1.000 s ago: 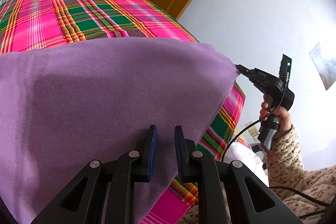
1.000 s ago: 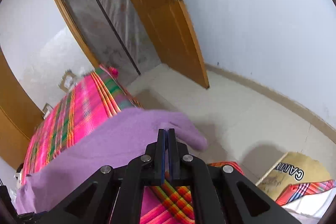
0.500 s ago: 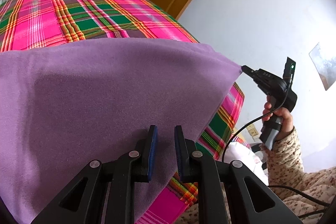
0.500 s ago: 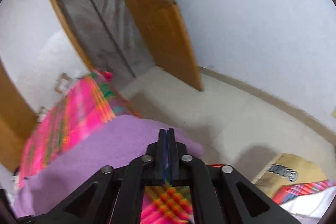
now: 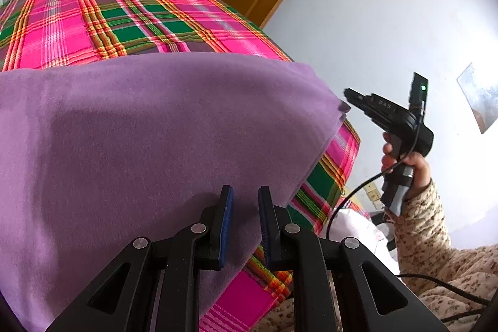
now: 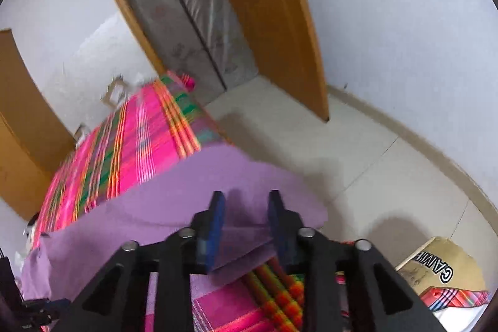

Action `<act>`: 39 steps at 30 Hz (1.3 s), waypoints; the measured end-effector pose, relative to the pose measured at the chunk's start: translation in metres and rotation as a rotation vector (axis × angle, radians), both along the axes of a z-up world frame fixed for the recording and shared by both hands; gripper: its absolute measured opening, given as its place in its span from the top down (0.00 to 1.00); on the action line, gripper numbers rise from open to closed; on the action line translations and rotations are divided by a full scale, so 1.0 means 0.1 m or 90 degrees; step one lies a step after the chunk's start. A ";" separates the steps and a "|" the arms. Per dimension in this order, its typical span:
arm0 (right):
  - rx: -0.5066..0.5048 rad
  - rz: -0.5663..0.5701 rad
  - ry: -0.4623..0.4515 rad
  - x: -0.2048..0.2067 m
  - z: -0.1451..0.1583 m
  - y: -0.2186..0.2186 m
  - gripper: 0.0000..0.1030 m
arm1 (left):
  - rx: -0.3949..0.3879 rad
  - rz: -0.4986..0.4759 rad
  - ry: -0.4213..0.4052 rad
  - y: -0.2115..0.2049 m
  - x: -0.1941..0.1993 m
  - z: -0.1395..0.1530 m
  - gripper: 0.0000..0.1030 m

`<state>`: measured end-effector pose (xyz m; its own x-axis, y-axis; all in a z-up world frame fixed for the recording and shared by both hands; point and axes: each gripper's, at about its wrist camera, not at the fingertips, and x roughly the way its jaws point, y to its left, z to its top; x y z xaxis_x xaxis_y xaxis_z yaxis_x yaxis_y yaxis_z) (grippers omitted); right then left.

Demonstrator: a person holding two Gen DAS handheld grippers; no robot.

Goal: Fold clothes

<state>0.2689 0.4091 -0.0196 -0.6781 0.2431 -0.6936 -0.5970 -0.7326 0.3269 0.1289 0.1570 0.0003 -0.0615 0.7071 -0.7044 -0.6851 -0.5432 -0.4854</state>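
Purple cloth (image 5: 149, 145) spread over the bed's (image 5: 130, 11) near corner, doubled edge showing; right gripper (image 6: 244, 201) apart, clear of it, left gripper (image 5: 244, 195) apart above it; square corners, smooth flat before next fold.

Left wrist view faces rightward; right wrist view faces the door; both share the purple cloth (image 5: 149, 139) (close).
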 end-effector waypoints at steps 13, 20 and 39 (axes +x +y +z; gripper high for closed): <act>0.118 -0.040 -0.069 0.20 0.07 -0.41 0.67 | 0.003 0.015 -0.002 -0.13 -0.01 0.01 0.84; 0.080 0.054 0.011 0.15 0.13 -0.79 0.67 | 0.003 0.019 0.005 -0.26 0.07 0.01 0.84; 0.084 0.047 -0.027 -0.04 0.10 -0.99 0.98 | 0.008 0.043 0.002 -0.48 0.13 0.01 0.84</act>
<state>0.2652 0.3106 -0.0099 -0.6689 0.2839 -0.6870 -0.5505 -0.8103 0.2011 0.1414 0.1091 0.0014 -0.1116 0.7096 -0.6957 -0.6481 -0.5827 -0.4903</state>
